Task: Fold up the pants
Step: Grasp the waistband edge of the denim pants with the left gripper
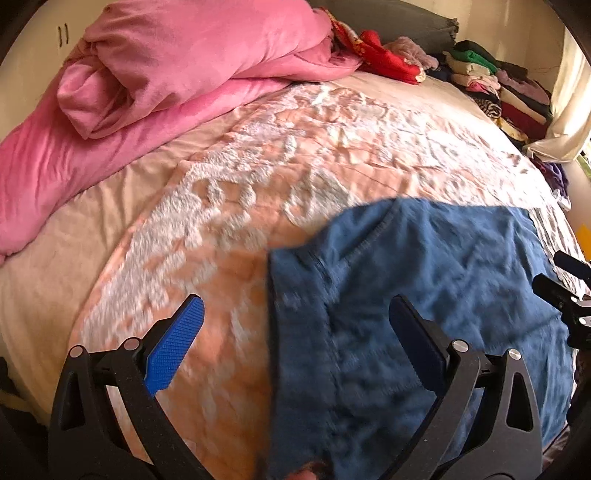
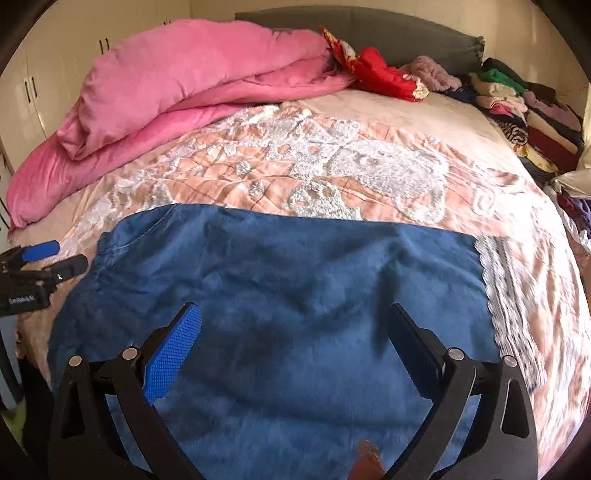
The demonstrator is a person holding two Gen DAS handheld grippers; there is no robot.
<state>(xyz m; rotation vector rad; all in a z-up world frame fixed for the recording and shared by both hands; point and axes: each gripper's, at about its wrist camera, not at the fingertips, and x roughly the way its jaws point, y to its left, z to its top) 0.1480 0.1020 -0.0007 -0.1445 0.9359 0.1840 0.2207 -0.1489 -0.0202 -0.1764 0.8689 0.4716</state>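
Observation:
Blue pants lie spread flat on the peach and white bedspread, folded into a broad rectangle. In the left wrist view the pants fill the lower right, their left edge running under my left gripper, which is open and empty just above that edge. My right gripper is open and empty over the middle of the pants. The left gripper also shows at the left edge of the right wrist view. The right gripper's fingers show at the right edge of the left wrist view.
A bundled pink duvet lies at the bed's far left. Red cloth and a stack of folded clothes sit at the far right by the grey headboard. White cupboards stand left.

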